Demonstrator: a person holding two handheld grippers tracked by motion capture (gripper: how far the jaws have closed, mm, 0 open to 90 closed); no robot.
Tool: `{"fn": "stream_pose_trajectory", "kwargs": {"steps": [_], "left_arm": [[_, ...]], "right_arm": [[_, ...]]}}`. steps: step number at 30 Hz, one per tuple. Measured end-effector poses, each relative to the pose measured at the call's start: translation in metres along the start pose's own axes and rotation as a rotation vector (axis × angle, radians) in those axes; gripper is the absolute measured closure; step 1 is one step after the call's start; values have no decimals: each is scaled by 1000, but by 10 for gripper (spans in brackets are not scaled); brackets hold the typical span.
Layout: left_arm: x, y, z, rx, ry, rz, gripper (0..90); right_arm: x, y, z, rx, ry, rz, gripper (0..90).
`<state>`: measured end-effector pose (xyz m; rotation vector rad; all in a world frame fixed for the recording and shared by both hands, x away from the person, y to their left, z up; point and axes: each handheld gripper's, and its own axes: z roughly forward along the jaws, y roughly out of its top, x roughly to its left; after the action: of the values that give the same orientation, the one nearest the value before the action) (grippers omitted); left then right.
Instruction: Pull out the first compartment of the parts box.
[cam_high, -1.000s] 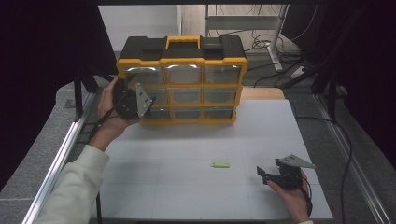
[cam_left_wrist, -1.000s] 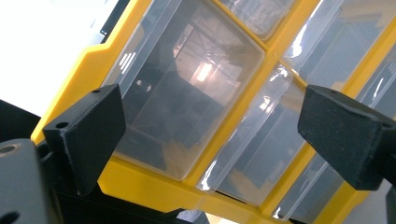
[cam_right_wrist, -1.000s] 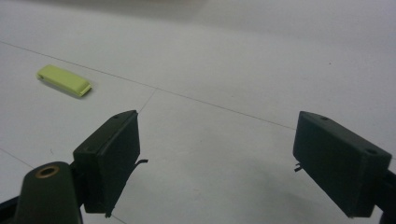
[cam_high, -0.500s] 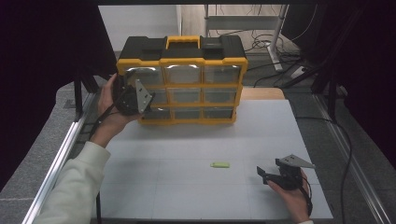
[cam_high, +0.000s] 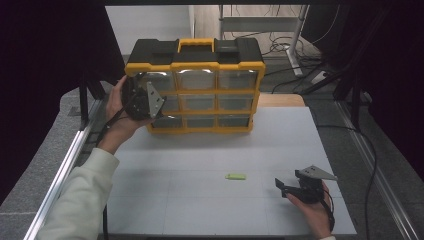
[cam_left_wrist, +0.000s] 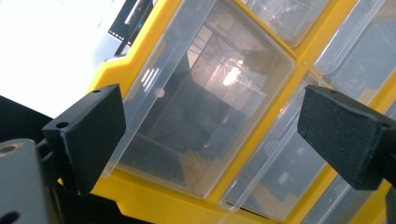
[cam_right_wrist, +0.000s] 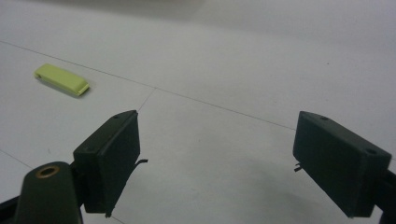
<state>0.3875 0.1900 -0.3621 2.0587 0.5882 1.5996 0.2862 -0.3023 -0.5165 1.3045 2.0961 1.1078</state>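
A yellow and black organizer box with clear drawers stands upright at the far middle of the white table. My left gripper is held against the box's left column of drawers. Its jaws stand open around a clear drawer, and the left gripper grips nothing. A small light-green flat piece lies on the table toward the near right. My right gripper rests low by the near right edge, open and empty, to the right of the green piece. In its own view the right gripper faces bare table.
A metal rail runs along the table's left edge and another along the right. A wooden board lies behind the box at the right. Cables trail on the floor at the right.
My left gripper has crept slightly up and closer to the box's left drawers. The right gripper and the green piece have stayed put.
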Motion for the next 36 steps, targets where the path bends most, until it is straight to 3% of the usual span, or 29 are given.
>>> {"fn": "stream_pose_trajectory", "kwargs": {"steps": [21,36], "left_arm": [[6,0,4,-12,31,-13,114],[6,-1,6,-5,63,23,202]], "right_arm": [[-2,0,-1,-7,-3,6,151],[-2,0,-1,-7,-2,2,151]]}}
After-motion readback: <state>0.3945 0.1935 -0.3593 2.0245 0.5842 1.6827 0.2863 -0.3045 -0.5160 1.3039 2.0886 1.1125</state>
